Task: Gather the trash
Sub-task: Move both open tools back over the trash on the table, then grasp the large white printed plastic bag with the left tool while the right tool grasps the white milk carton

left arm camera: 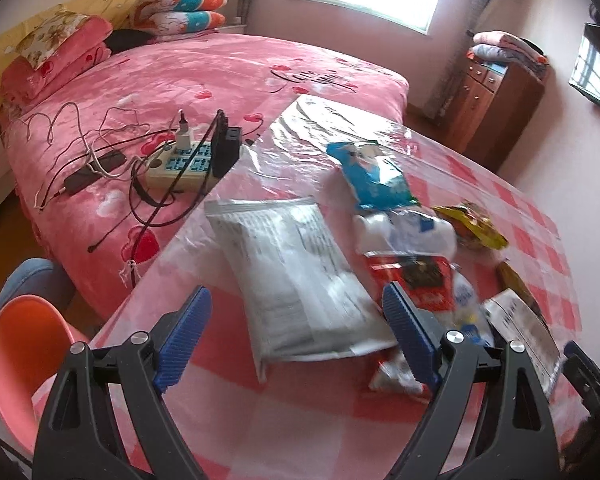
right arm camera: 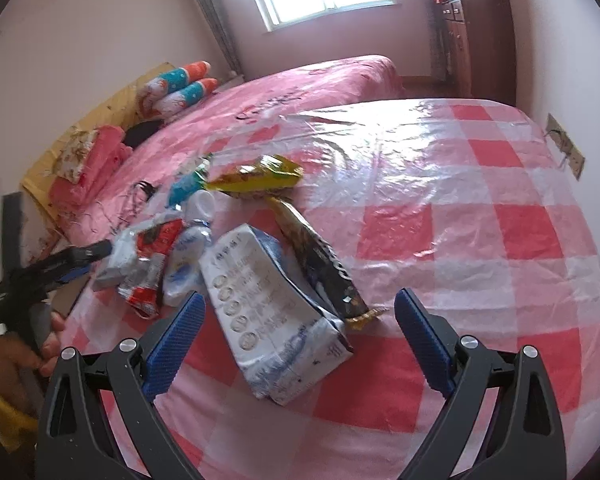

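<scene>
Trash lies in a heap on the checked table (right arm camera: pixel 460 240). In the left wrist view a grey-white mailer bag (left arm camera: pixel 284 264) lies flat between the wide-spread fingers of my left gripper (left arm camera: pixel 297 294), untouched. Behind it are a blue snack bag (left arm camera: pixel 374 176), a white plastic bottle (left arm camera: pixel 404 228), a yellow wrapper (left arm camera: pixel 472 220) and a red wrapper (left arm camera: pixel 420 280). In the right wrist view my right gripper (right arm camera: pixel 300 300) is open over a white-and-blue package (right arm camera: pixel 272 312), its pads clear of it. A dark wrapper (right arm camera: pixel 324 264) and the yellow wrapper (right arm camera: pixel 260 176) lie beside it. The left gripper (right arm camera: pixel 94 258) shows at the left, held by a hand (right arm camera: pixel 40 352).
A bed with a pink cover (left arm camera: pixel 180 80) borders the table's far side, carrying a power strip (left arm camera: pixel 188 164) with chargers and tangled cables. An orange stool (left arm camera: pixel 24 352) stands off the table's near left corner. A wooden cabinet (left arm camera: pixel 496 108) stands by the wall.
</scene>
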`<state>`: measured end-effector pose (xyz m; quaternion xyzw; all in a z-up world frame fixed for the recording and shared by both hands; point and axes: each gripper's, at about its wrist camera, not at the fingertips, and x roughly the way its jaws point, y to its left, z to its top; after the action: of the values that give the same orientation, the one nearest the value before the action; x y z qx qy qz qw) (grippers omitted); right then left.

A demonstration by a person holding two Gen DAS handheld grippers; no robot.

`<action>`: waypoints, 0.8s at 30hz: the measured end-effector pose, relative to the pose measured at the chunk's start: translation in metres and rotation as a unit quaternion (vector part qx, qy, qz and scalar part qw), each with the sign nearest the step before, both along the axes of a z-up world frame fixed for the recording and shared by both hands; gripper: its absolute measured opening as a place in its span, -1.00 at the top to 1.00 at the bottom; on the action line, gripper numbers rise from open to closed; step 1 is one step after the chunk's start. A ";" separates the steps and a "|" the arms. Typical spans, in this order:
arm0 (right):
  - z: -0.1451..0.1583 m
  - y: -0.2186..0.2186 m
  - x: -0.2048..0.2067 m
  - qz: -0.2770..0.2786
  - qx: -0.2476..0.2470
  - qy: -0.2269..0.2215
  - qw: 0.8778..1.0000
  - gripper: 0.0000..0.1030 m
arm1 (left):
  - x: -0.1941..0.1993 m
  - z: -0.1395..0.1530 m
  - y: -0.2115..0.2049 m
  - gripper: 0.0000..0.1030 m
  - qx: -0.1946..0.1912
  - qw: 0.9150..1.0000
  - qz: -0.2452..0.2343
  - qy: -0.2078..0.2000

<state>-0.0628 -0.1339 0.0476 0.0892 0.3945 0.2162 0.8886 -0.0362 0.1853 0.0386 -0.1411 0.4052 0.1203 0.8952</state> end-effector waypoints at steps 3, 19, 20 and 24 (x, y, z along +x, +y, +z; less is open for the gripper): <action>0.003 0.004 -0.002 0.024 0.019 -0.003 1.000 -0.83 | 0.009 -0.006 0.004 -0.71 0.013 1.000 0.008 0.012; -0.003 0.046 -0.007 0.098 -0.011 0.001 0.995 -0.65 | 0.045 -0.032 0.001 -0.71 0.027 0.999 0.009 0.042; -0.003 0.050 -0.009 0.104 -0.010 0.004 0.995 -0.65 | 0.046 -0.032 0.001 -0.73 0.032 0.999 0.011 0.043; -0.007 0.062 -0.013 0.114 -0.021 0.004 0.993 -0.65 | 0.052 -0.034 0.002 -0.78 0.045 0.998 0.014 0.050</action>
<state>-0.0754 -0.0721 0.0407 0.0260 0.4105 0.3073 0.8581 0.0156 0.1870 0.0049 -0.1005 0.4414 0.1582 0.8775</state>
